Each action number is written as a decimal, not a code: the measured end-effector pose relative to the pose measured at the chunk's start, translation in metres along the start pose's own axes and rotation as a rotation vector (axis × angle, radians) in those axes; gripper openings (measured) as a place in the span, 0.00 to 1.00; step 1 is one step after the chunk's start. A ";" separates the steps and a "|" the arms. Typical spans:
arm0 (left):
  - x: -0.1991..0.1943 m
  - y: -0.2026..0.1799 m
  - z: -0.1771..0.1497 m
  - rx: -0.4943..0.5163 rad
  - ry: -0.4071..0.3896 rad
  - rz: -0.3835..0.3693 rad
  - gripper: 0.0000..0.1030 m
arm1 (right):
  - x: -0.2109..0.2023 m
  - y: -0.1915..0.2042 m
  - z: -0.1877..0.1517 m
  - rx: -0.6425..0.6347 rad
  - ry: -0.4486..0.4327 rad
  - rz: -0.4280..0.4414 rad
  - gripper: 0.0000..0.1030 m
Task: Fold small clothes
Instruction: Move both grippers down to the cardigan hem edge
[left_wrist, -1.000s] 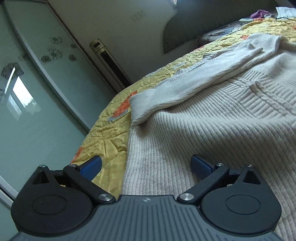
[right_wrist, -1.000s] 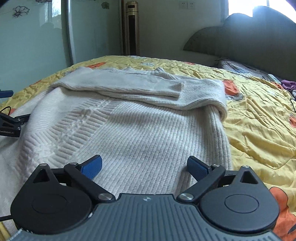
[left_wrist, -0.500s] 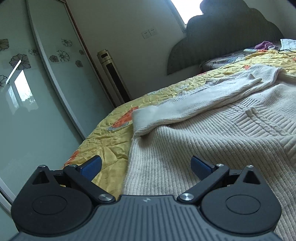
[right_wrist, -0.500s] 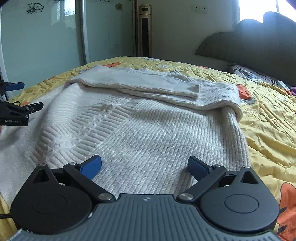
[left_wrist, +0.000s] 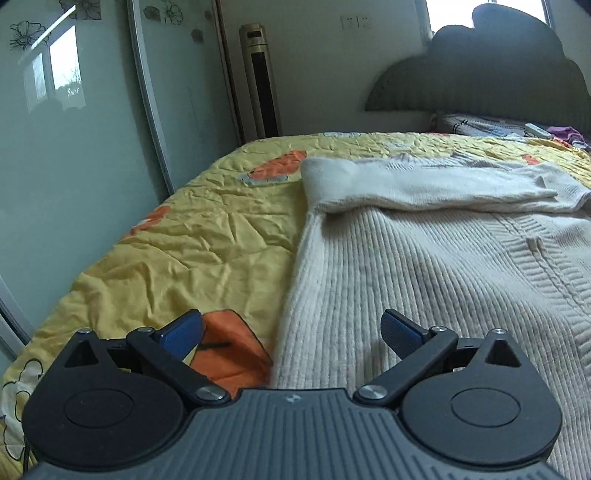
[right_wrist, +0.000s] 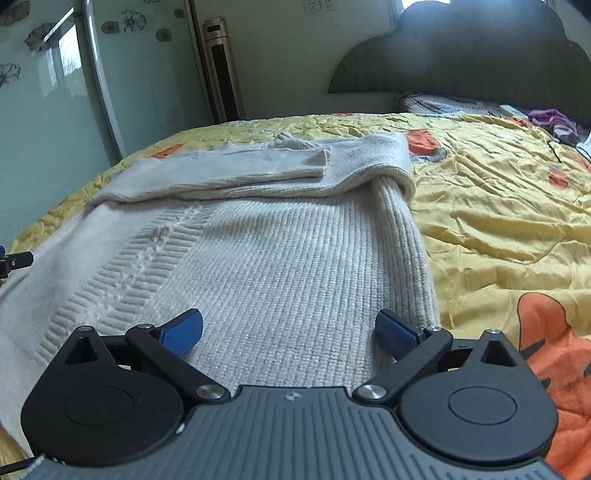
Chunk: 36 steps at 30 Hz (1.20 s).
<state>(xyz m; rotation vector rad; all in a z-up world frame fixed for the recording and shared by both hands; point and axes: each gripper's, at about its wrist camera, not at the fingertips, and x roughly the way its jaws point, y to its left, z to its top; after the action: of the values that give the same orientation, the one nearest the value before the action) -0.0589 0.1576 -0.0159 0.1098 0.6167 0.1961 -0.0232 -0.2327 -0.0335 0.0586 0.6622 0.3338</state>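
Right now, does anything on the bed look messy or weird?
Nothing odd. The cream sweater lies flat on the yellow quilt, sleeves folded across its top. Both open grippers hover at its near hem.

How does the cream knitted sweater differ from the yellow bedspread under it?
The cream ribbed-knit sweater is thick, plain and lies smooth, sleeves folded across its top; the yellow quilted bedspread is thin, shiny, creased and printed with orange shapes. The sweater covers only part of the bedspread. Both lie flat.

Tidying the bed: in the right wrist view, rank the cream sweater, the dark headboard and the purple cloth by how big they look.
1. cream sweater, though nearness inflates it
2. dark headboard
3. purple cloth, smallest and farthest
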 end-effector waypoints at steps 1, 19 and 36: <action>-0.002 -0.001 -0.002 0.013 -0.002 -0.003 1.00 | 0.000 0.002 0.001 -0.007 0.011 0.006 1.00; -0.020 0.078 -0.036 -0.324 0.164 -0.294 1.00 | -0.066 -0.050 -0.024 0.221 -0.044 0.112 0.99; -0.016 0.101 -0.055 -0.502 0.176 -0.740 1.00 | -0.088 -0.075 -0.066 0.391 0.029 0.355 0.79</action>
<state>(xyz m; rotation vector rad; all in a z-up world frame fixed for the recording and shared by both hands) -0.1194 0.2545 -0.0355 -0.6214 0.7281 -0.3635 -0.1065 -0.3357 -0.0453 0.5504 0.7386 0.5425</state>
